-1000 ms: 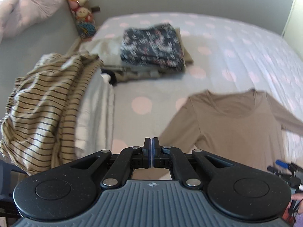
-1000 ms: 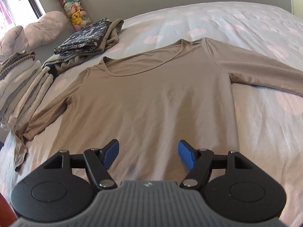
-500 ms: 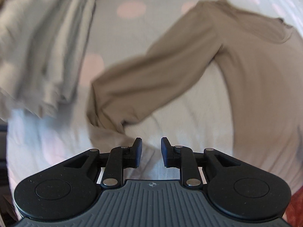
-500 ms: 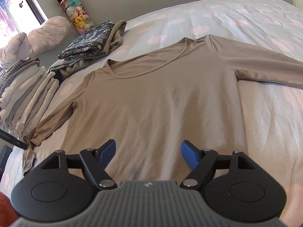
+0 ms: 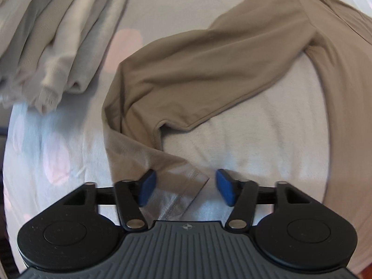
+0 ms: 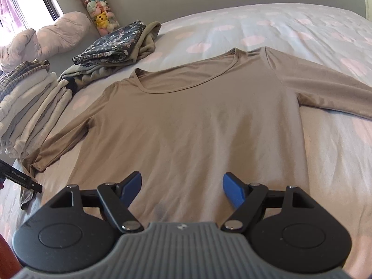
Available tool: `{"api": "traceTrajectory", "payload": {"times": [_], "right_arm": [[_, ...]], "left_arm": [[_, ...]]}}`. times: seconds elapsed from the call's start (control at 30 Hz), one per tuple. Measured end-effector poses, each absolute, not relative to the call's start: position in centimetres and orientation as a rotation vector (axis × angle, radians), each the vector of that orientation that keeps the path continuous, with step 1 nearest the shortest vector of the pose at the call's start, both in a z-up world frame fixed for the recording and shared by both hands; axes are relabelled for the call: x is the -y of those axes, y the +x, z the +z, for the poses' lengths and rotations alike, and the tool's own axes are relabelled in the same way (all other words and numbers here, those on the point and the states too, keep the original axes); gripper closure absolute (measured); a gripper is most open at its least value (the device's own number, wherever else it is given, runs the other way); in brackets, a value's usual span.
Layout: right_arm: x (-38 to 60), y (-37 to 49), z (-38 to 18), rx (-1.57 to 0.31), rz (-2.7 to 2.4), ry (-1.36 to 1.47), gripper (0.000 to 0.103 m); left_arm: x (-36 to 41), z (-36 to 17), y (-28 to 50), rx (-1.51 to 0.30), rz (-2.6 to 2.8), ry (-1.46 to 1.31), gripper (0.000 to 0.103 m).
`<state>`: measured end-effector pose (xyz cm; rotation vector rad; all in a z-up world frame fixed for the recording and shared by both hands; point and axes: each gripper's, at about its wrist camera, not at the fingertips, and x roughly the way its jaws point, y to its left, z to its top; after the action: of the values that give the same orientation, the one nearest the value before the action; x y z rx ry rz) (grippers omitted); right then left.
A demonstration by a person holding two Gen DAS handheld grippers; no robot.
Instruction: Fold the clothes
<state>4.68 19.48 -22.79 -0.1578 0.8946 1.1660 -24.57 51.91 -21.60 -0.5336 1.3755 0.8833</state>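
Note:
A tan long-sleeved top (image 6: 197, 116) lies flat, face up, on the dotted bedspread (image 6: 290, 30). Its left sleeve (image 5: 209, 69) bends back on itself, and the cuff (image 5: 183, 186) lies between the jaws of my left gripper (image 5: 186, 189). That gripper points steeply down, its jaws are opening, and the blue pads do not press the cloth. My right gripper (image 6: 183, 189) hovers open over the top's lower hem, nothing held. A black piece of the left gripper (image 6: 21, 179) shows at the left edge of the right wrist view.
A stack of folded pale clothes (image 6: 30, 107) with a striped piece on top sits left of the sleeve, also seen as folded pale clothes (image 5: 58, 34). A folded floral garment (image 6: 114, 46) on olive clothes lies beyond. Pillows (image 6: 46, 39) and a tube of plush toys (image 6: 97, 11) stand by the wall.
My left gripper dropped from a high view of the bed down to the sleeve cuff and went from shut to wide open. The right gripper stayed where it was, open.

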Motion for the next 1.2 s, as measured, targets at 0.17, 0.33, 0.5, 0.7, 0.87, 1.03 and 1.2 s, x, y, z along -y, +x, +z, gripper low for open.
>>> {"api": "traceTrajectory", "payload": {"times": [0.17,0.33,0.5,0.7,0.87,1.03,1.2], "right_arm": [[-19.4,4.5,-22.7,-0.862,1.139,-0.162,0.024],[-19.5,4.0,-22.5,-0.836,1.171,-0.168,0.024],[-19.6,3.8,-22.5,-0.823,1.18,-0.175,0.024],[-19.6,3.7,-22.4,-0.832,1.234,-0.163,0.024],[-19.5,3.7,-22.3,-0.84,1.252,-0.146,0.023],[-19.6,3.8,-22.3,-0.847,1.242,-0.147,0.022],[-19.5,4.2,-22.4,-0.868,1.246,-0.122,0.021]], "left_arm": [[-53.2,-22.7,-27.2,-1.369,0.985,-0.713,0.0],[-52.8,-22.3,-28.1,-1.346,0.923,-0.698,0.0],[-51.2,-19.9,-27.3,-1.298,0.92,-0.565,0.006],[-50.0,-19.4,-26.6,-1.273,0.87,-0.599,0.033],[-50.1,-20.3,-25.2,-1.271,0.883,-0.617,0.037],[-50.1,-19.8,-25.1,-1.233,0.892,-0.641,0.062],[-50.5,-18.8,-25.3,-1.211,0.914,-0.646,0.097]]}}
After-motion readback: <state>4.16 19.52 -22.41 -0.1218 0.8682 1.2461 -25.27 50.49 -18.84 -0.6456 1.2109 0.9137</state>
